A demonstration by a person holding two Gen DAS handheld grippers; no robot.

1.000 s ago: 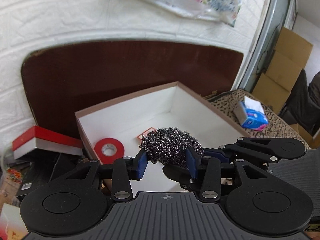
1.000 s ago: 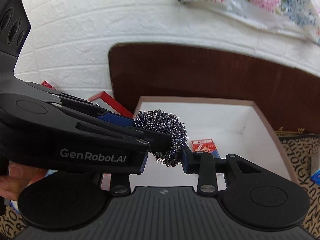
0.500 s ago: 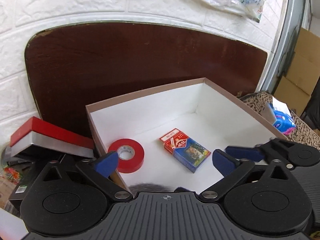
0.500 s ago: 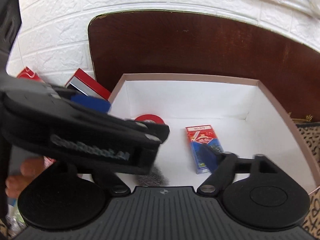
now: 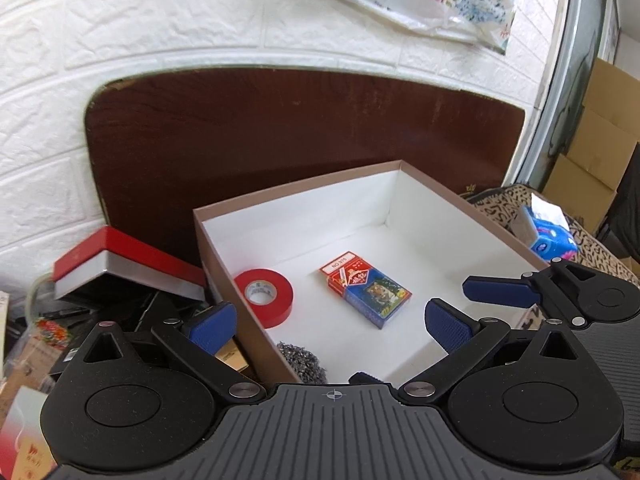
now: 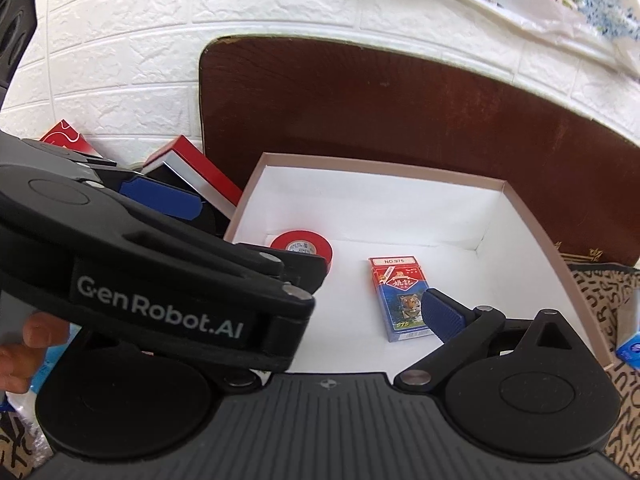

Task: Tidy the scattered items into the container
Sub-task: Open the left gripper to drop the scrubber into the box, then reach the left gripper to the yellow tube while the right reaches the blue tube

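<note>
The steel wool ball (image 5: 302,362) lies on the white floor of the open cardboard box (image 5: 296,188), in its near left corner, partly hidden by my left gripper's body. My left gripper (image 5: 328,326) hangs open over the box's near left wall with nothing between its fingers. My right gripper (image 6: 316,312) is over the box beside it. Its jaws are opening and empty, and its left finger is hidden behind the left gripper (image 6: 160,200). A red tape roll (image 5: 264,298) and a pack of cards (image 5: 364,294) also rest in the box (image 6: 380,159).
A red-and-silver case (image 5: 120,260) and clutter lie left of the box. A dark wooden board (image 5: 304,120) leans on the white brick wall behind. A blue tissue pack (image 5: 548,236) sits on leopard-print cloth (image 5: 504,204) at the right. A hand (image 6: 16,344) holds the left gripper.
A second ago both grippers were shut together on the steel wool above the box. Both have opened, and the ball has dropped into the box's near corner.
</note>
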